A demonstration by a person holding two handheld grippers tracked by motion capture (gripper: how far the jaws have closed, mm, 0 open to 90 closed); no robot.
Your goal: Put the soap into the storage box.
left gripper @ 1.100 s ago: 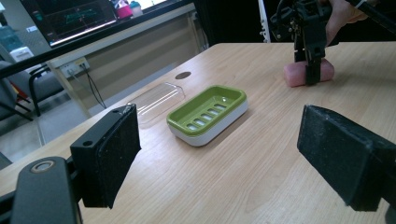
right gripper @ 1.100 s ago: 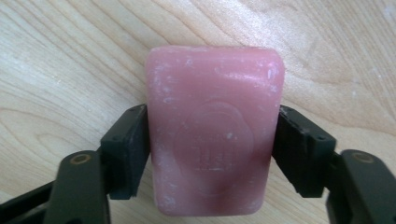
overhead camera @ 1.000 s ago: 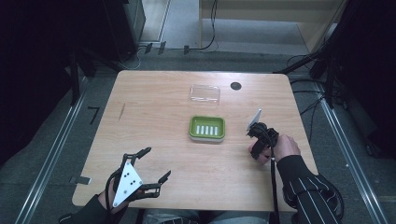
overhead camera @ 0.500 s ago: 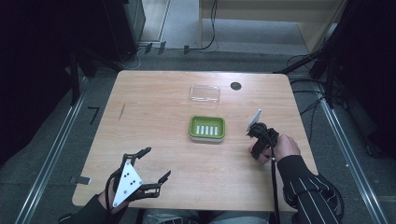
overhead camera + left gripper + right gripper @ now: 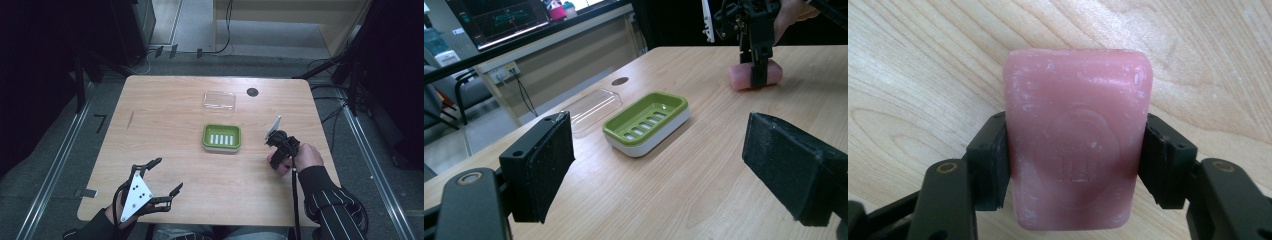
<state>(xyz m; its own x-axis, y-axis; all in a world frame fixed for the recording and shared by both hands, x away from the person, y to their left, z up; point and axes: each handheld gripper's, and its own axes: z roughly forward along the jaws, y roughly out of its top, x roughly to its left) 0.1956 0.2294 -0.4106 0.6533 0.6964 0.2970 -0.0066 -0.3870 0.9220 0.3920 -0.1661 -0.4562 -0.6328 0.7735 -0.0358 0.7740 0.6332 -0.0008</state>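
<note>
Left gripper (image 5: pixel 162 175) jaws apart; right gripper (image 5: pixel 1075 165) seemingly clamped

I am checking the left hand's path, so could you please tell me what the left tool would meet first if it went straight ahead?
Probably the green soap dish: it lies ahead between the open left tool jaws, with bare table before it. Depth is hard to judge.

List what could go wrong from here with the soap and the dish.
1. The right claw pinches the pink soap bar only across its lower half, and the bar looks smooth, so it may slip or tilt if lifted.
2. The soap lies on the table, apart from the green soap dish; a low carry may knock the dish rim.
3. The clear lid lies just beyond the dish, so an overshoot could hit it.
</note>
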